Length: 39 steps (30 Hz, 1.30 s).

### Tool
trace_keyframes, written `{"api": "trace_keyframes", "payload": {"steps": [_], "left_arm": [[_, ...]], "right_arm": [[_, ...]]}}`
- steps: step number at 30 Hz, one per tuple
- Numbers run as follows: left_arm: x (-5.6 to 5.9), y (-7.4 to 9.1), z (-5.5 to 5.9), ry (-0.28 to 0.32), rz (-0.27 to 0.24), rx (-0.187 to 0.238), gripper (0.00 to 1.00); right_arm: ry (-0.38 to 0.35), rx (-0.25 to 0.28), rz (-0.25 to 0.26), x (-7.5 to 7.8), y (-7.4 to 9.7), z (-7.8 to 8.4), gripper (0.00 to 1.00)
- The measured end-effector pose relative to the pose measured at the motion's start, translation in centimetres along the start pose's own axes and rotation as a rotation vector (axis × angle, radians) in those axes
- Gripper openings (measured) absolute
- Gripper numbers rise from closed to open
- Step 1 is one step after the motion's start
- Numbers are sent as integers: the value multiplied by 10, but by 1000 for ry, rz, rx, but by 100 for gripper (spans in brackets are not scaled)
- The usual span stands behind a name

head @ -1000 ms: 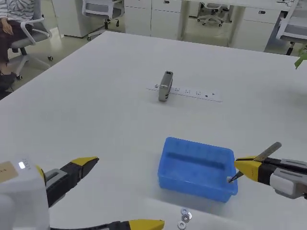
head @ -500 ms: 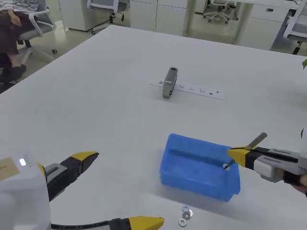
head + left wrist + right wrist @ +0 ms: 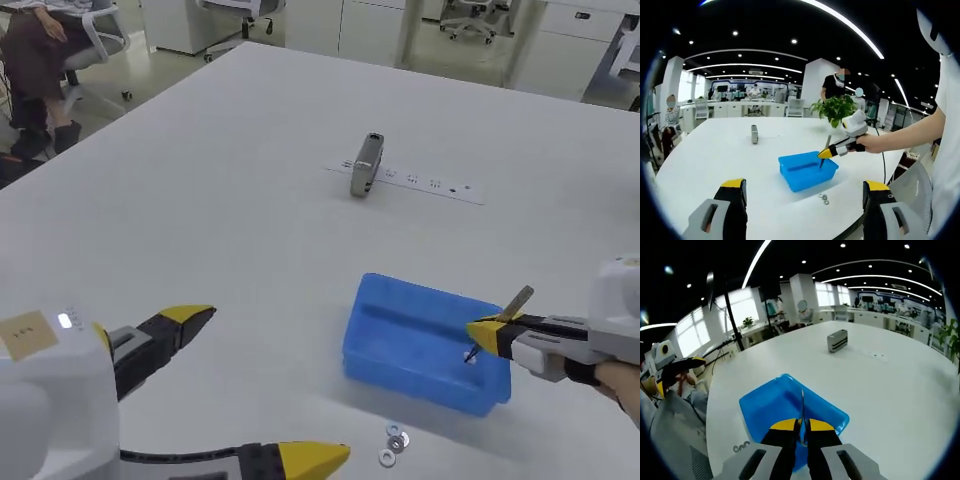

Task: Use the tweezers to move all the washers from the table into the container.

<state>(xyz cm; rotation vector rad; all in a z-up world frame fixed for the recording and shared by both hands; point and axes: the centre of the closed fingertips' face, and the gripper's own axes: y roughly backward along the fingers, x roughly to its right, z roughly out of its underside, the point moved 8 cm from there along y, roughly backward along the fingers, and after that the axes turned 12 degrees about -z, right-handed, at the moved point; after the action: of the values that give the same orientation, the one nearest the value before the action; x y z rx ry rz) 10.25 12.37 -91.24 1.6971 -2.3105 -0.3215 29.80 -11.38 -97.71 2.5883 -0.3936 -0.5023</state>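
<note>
A blue container (image 3: pixel 400 330) (image 3: pixel 802 175) (image 3: pixel 770 407) sits near the table's front edge. My right gripper (image 3: pixel 482 334) (image 3: pixel 802 426) is shut on thin metal tweezers (image 3: pixel 516 300) (image 3: pixel 802 402), whose tips hang inside the container's right end. Whether the tips hold a washer is too small to tell. Three washers (image 3: pixel 393 444) (image 3: pixel 823 199) (image 3: pixel 741 446) lie together on the table in front of the container. My left gripper (image 3: pixel 268 385) (image 3: pixel 804 197) stands wide open and holds nothing, low at the front left, well short of the container.
A grey metal block (image 3: pixel 367 164) (image 3: pixel 754 134) (image 3: pixel 837 340) stands at mid-table beside a flat white strip (image 3: pixel 420 184). Office chairs and a seated person (image 3: pixel 45 50) are beyond the far left edge. A potted plant (image 3: pixel 832 109) stands behind the right arm.
The right gripper has carried the tweezers' tips from the container's front right corner to inside it. The left gripper stays open. The head view has shifted slightly.
</note>
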Motion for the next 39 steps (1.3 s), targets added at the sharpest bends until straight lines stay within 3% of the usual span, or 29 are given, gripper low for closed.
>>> {"api": "trace_keyframes", "payload": {"steps": [9, 26, 39], "left_arm": [[1, 1, 3, -5, -5, -12, 99], [0, -2, -2, -43, -21, -11, 99], [-4, 0, -6, -47, -45, 5, 99]], "right_arm": [[13, -23, -2, -1, -2, 5, 4], [68, -48, -13, 1, -4, 7, 4], [62, 11, -21, -4, 1, -1, 4]]}}
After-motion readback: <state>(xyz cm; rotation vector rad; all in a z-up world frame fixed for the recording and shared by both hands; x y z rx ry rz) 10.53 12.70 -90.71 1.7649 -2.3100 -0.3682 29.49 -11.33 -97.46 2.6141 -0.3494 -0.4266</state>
